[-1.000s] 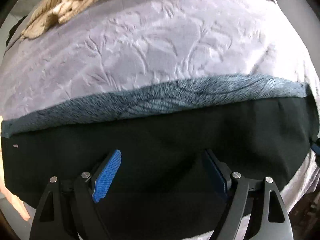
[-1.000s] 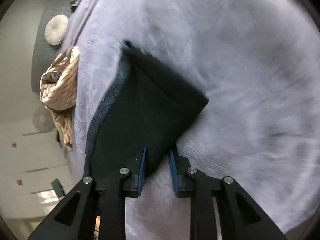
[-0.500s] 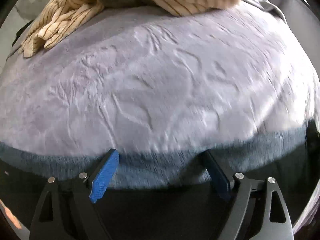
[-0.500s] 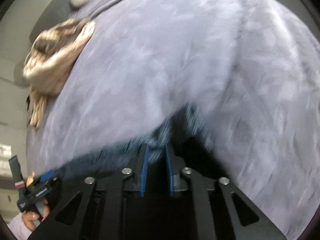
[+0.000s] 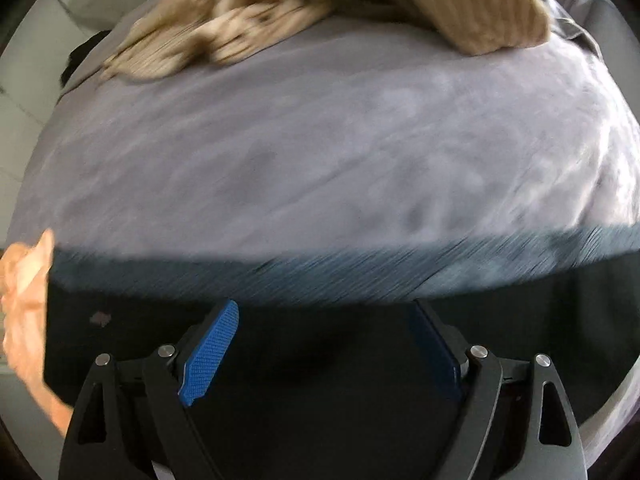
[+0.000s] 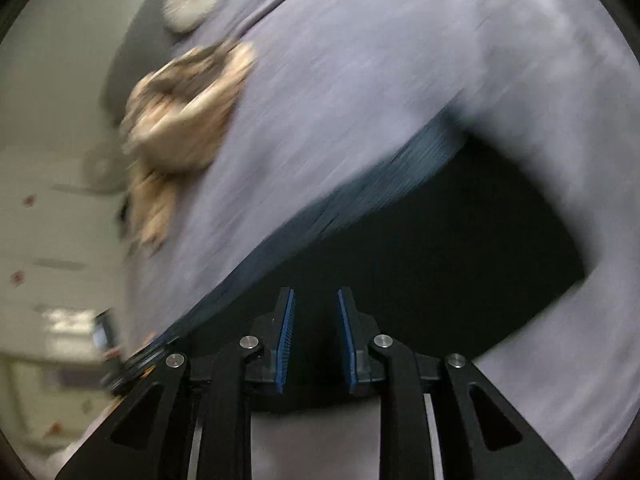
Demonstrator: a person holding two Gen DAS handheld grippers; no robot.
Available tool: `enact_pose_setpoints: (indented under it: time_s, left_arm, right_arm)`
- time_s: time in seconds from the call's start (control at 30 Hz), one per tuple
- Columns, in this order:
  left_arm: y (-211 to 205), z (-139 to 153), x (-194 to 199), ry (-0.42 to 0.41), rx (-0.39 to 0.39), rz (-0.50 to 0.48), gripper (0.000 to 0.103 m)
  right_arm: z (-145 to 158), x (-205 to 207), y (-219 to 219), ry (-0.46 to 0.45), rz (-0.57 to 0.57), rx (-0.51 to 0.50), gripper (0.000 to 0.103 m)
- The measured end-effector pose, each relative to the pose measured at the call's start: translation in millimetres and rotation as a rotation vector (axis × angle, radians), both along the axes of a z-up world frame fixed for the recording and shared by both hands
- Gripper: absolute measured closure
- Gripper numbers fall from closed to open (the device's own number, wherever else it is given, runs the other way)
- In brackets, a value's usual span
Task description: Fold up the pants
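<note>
The black pants (image 5: 320, 368) with a grey-blue fuzzy lining edge (image 5: 360, 276) lie folded on the lavender bed cover (image 5: 320, 152). My left gripper (image 5: 324, 340) is open just above the black cloth, with nothing between its blue pads. In the right wrist view the pants (image 6: 460, 264) form a dark folded block. My right gripper (image 6: 314, 336) hovers over the near part of them, its pads a narrow gap apart with nothing visibly pinched. Both views are motion-blurred.
A heap of beige striped clothes (image 5: 280, 20) lies at the far side of the bed, also in the right wrist view (image 6: 184, 120). A round white cushion (image 6: 192, 0) sits by the grey headboard. A bare hand (image 5: 24, 304) shows at the left edge.
My right gripper has let go of the pants' edge, with its pads now slightly apart. Both cameras swung across the bed. My left gripper stayed open over the black cloth.
</note>
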State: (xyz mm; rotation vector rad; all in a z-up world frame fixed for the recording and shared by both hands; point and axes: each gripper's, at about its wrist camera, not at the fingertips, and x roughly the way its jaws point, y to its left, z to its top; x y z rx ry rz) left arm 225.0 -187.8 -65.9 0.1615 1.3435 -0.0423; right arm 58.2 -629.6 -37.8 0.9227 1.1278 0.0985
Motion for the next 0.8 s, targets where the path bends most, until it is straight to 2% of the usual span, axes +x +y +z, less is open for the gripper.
enact_pose_setpoints:
  time_s: [0.07, 0.17, 0.27, 0.33, 0.4, 0.47, 0.5, 0.63, 0.8]
  left_arm:
    - [20, -11, -11, 0.005, 0.011, 0.025, 0.015]
    - [73, -16, -23, 0.002, 0.030, 0.074, 0.015]
    - [120, -19, -33, -0.015, 0.066, 0.111, 0.015]
    - [154, -24, -35, -0.038, 0.103, 0.144, 0.015]
    - [190, -30, -36, -0.060, 0.102, 0.171, 0.015]
    - [204, -34, -41, -0.060, 0.086, 0.171, 0.015]
    - [213, -39, -39, -0.064, 0.075, 0.163, 0.009]
    - [221, -46, -38, -0.057, 0.029, 0.153, 0.007]
    - [218, -45, -42, -0.073, 0.018, 0.124, 0.005]
  right_arm:
    - [-6, -10, 48, -0.004, 0.068, 0.108, 0.070]
    - [-28, -17, 127, 0.030, 0.157, 0.258, 0.057]
    - [-52, -19, 201, 0.091, 0.245, 0.364, 0.057]
    - [-67, -21, 241, 0.122, 0.256, 0.409, 0.057]
    - [-77, -20, 265, 0.133, 0.250, 0.422, 0.057]
    - [-84, -12, 282, 0.137, 0.245, 0.406, 0.057]
    - [-87, -10, 288, 0.138, 0.242, 0.401, 0.057]
    - [-96, -11, 300, 0.158, 0.230, 0.413, 0.057]
    - [-100, -7, 310, 0.172, 0.237, 0.424, 0.056]
